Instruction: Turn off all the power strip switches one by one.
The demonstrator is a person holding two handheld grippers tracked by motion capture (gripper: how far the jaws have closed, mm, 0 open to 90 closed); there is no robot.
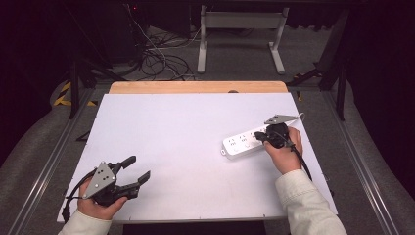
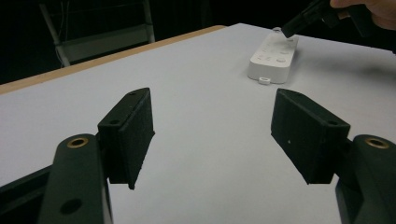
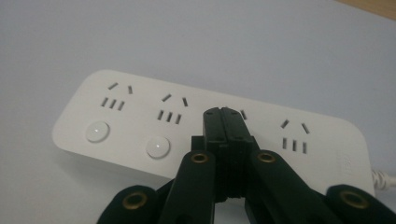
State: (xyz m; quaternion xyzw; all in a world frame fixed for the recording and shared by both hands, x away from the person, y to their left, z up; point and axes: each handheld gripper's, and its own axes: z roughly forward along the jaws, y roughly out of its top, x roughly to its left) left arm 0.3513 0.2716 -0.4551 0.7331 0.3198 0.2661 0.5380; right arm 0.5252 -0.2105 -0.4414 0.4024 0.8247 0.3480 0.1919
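A white power strip (image 1: 243,142) with several sockets and round buttons lies on the right part of the white table (image 1: 186,147). My right gripper (image 1: 263,136) is shut, with nothing between its jaws, and its tip is over the strip. In the right gripper view the joined jaws (image 3: 225,114) cover the strip (image 3: 135,123) just below its third socket; two round buttons show to the left. I cannot tell whether the tip touches. My left gripper (image 1: 137,169) rests open at the near left corner. Its jaws (image 2: 211,98) stand wide apart, pointing toward the strip (image 2: 274,57).
The strip's white cable (image 3: 384,178) runs off to the right. A wooden strip (image 1: 198,87) borders the table's far edge. Beyond it, a metal frame (image 1: 240,36) and loose cables (image 1: 161,61) lie on the floor. Metal rails run along both sides of the table.
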